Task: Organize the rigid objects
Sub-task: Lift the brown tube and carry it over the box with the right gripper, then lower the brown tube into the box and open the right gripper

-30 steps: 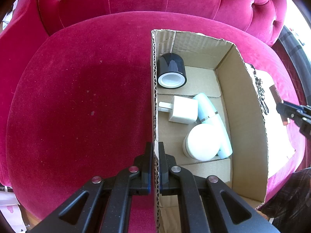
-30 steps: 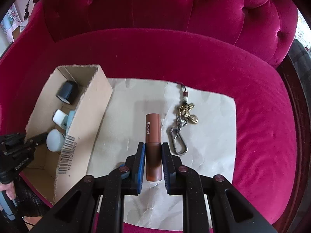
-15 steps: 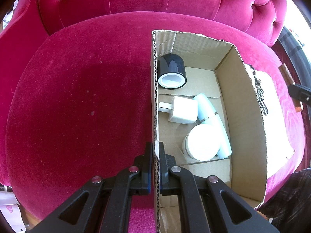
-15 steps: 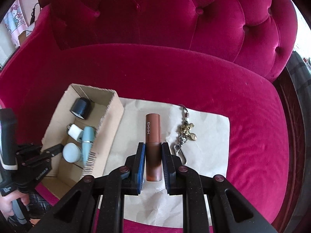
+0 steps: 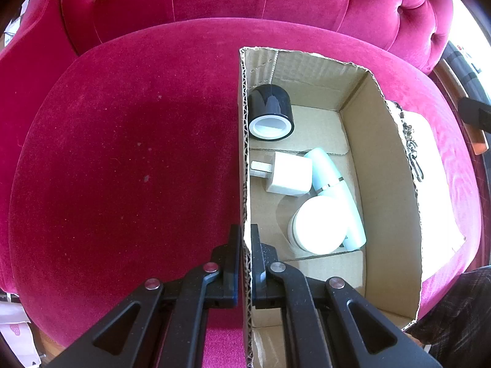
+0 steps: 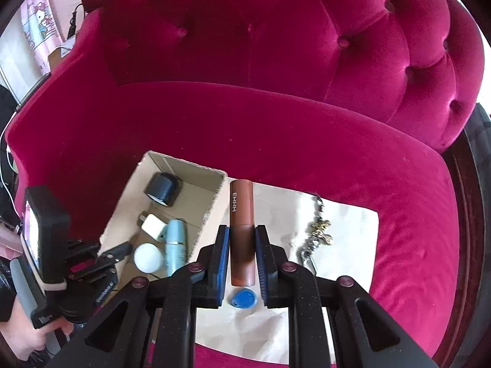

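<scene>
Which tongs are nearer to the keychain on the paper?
The right tongs: they hold a brown tube just beside the keychain. The left tongs grip the far wall of the cardboard box.

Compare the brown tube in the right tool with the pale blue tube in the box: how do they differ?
The brown tube is clamped in the right tool, lifted above the paper; the pale blue tube lies loose on the floor of the cardboard box. The brown tube touches nothing else, while the pale blue tube rests against a white jar and a white charger. The brown tube carries white lettering; the pale blue tube shows a thin metal band. Both are slim cylinders.
</scene>
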Tool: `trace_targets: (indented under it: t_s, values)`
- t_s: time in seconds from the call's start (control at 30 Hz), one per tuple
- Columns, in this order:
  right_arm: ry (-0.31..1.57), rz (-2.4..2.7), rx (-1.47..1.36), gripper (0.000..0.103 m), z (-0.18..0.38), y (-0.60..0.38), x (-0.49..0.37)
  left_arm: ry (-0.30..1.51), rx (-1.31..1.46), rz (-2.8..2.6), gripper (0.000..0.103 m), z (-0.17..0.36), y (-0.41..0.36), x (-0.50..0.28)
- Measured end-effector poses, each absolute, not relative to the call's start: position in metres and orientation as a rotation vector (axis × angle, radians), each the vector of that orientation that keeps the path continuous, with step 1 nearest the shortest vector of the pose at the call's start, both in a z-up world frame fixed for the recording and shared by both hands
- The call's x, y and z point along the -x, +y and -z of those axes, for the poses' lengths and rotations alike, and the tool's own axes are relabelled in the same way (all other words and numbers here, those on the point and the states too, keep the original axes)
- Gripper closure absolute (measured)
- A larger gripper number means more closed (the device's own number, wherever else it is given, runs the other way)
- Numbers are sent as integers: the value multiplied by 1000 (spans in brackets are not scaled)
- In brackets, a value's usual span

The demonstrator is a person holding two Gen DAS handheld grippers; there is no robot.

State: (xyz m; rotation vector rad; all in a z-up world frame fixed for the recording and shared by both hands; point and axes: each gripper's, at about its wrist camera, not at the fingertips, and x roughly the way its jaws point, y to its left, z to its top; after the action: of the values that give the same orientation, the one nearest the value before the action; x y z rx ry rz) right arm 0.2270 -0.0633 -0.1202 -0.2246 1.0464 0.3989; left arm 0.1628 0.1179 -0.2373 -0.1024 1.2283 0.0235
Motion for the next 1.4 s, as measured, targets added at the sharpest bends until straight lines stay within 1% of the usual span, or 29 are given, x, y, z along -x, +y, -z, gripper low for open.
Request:
trace_targets:
  t_s: [0.4, 0.73, 1.4]
  values:
    - [1046, -459, 221, 86, 118, -29, -225, 1229, 103, -24, 99, 237, 117, -164]
    - [1069, -479, 197, 86, 129, -9, -225, 1229, 102, -24, 99, 238, 117, -163]
    - [1091, -497, 167, 86, 138, 8, -227, 1229, 100, -24, 99, 240, 116, -163]
